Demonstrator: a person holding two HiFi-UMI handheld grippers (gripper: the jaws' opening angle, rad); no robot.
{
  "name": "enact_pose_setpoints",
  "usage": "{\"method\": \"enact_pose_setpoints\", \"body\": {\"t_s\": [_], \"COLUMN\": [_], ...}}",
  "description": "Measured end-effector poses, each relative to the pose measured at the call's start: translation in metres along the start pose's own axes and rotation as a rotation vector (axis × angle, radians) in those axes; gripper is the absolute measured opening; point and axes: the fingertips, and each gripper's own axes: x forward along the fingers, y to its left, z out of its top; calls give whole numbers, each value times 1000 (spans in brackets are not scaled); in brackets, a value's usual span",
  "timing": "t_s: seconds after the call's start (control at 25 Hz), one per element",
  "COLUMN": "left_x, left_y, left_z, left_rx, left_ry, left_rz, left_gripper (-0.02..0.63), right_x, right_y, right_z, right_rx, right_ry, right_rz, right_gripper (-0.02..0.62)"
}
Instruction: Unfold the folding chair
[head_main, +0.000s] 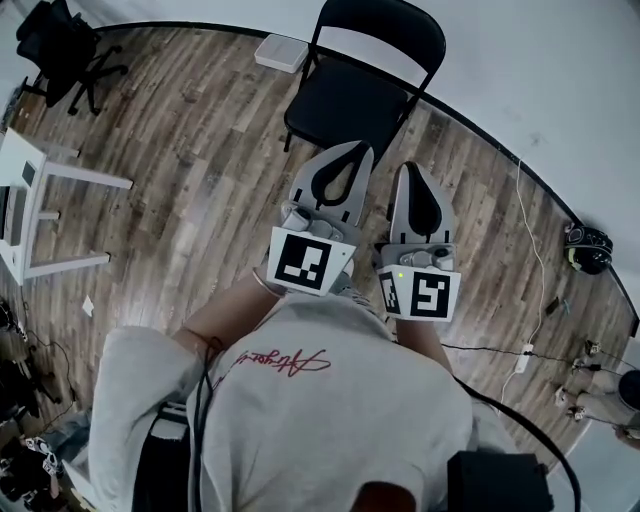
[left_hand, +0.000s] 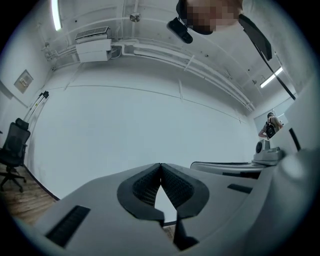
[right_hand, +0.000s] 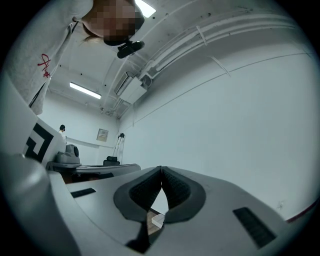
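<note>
A red cursive line crosses the person's grey shirt (head_main: 330, 400); I cannot read it. Just ahead, the left gripper (head_main: 361, 150) and the right gripper (head_main: 412, 168) sit side by side, each with its fingers pressed together on nothing. Beyond them the black folding chair (head_main: 345, 100) stands open on the wood floor (head_main: 180, 130), seat towards the person, backrest towards the wall.

Matt metal chair (head_main: 345, 105) — wood-plank floor (head_main: 190, 130)

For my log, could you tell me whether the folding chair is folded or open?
Open: the folding chair stands with its seat down flat.
</note>
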Motion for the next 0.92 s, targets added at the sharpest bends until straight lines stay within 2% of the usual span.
{"method": "enact_pose_setpoints", "body": {"t_s": [0.64, 0.92], "left_x": [0, -1], "left_y": [-7, 2], "left_z": [-2, 1], "left_rx": [4, 4], "left_ry": [7, 1], "left_rz": [-25, -3], "left_gripper": [15, 15], "right_x": [1, 5], "right_y": [5, 12], "right_z": [10, 11], "right_rx": [-32, -34], "right_ry": [-23, -28], "right_rz": [34, 39], "right_gripper": [17, 17]}}
